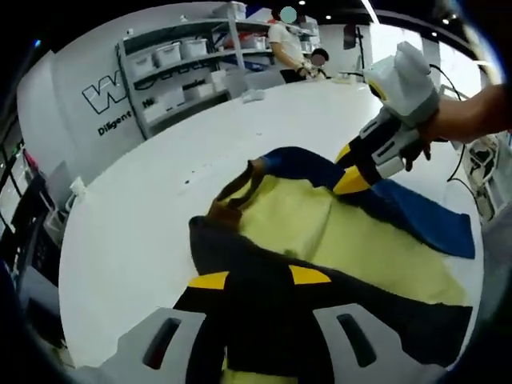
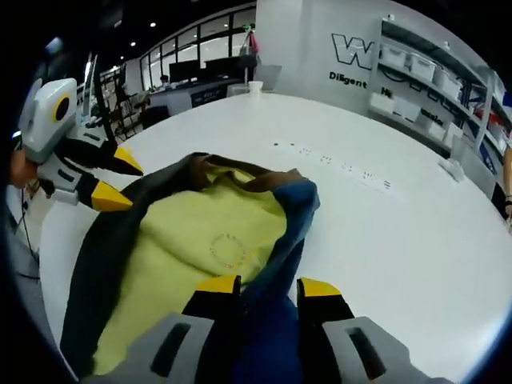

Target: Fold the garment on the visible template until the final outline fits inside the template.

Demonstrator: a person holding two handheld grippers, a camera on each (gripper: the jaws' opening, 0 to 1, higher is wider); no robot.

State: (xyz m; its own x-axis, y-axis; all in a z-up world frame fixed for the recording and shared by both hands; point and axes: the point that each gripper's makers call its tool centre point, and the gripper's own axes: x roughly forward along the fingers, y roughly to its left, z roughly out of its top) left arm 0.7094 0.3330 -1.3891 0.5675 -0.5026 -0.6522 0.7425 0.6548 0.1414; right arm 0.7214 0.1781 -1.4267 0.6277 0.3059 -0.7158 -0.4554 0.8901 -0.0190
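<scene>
1. The garment (image 1: pixel 320 240), yellow with dark and blue edges, lies spread on the white table (image 1: pixel 144 232).
2. The left gripper (image 1: pixel 258 278) has its jaws closed on the garment's dark edge.
3. The right gripper (image 2: pixel 268 286) pinches the blue edge by the garment's collar.
4. This looks like the middle of a fold. I cannot see a template.
5. Next, both held edges should go across the yellow middle and lie flat.

A broad white table (image 1: pixel 144 232) runs far back. Behind it stands a white wall with dark lettering (image 2: pixel 352 50) and grey shelving (image 1: pixel 188 68) holding white bins. Ceiling lights (image 2: pixel 152 24) dot dark windows (image 2: pixel 200 44).
</scene>
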